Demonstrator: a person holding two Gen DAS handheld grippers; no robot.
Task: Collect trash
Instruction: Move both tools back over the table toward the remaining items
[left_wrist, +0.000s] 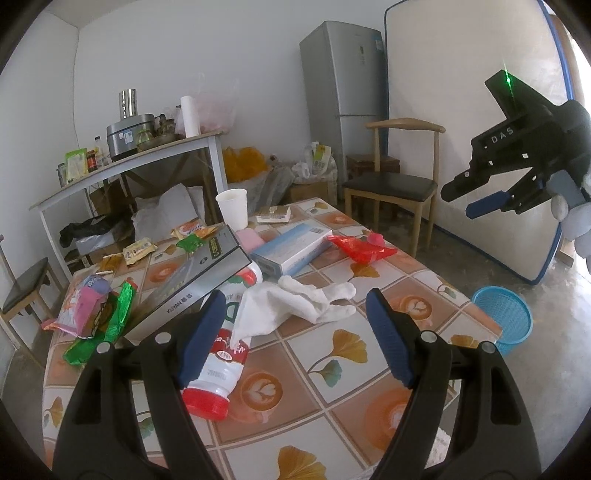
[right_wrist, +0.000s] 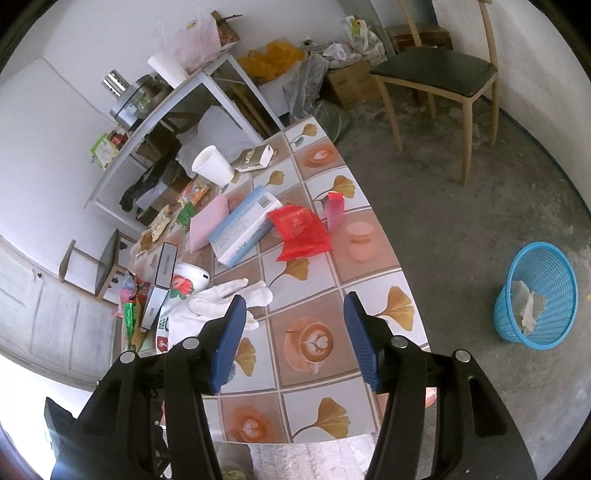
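Observation:
The tiled table (left_wrist: 325, 354) holds trash: a white glove (left_wrist: 299, 301), a red-capped bottle (left_wrist: 218, 365) lying on its side, a red plastic bag (left_wrist: 360, 249), a white paper cup (left_wrist: 233, 207), a blue-white box (left_wrist: 291, 249) and snack wrappers (left_wrist: 96, 314). My left gripper (left_wrist: 295, 338) is open and empty, low over the table's near part, just in front of the glove. My right gripper (right_wrist: 293, 339) is open and empty above the table's near right edge; it also shows in the left wrist view (left_wrist: 476, 197). The blue basket (right_wrist: 535, 295) on the floor holds crumpled paper.
A silver box (left_wrist: 192, 284) leans over the bottle. A pink bottle (right_wrist: 334, 210) and a pink lid (right_wrist: 358, 234) stand near the table's right edge. A wooden chair (right_wrist: 436, 74), a fridge (left_wrist: 343, 96), a cluttered side table (left_wrist: 122, 162) and bags surround the table.

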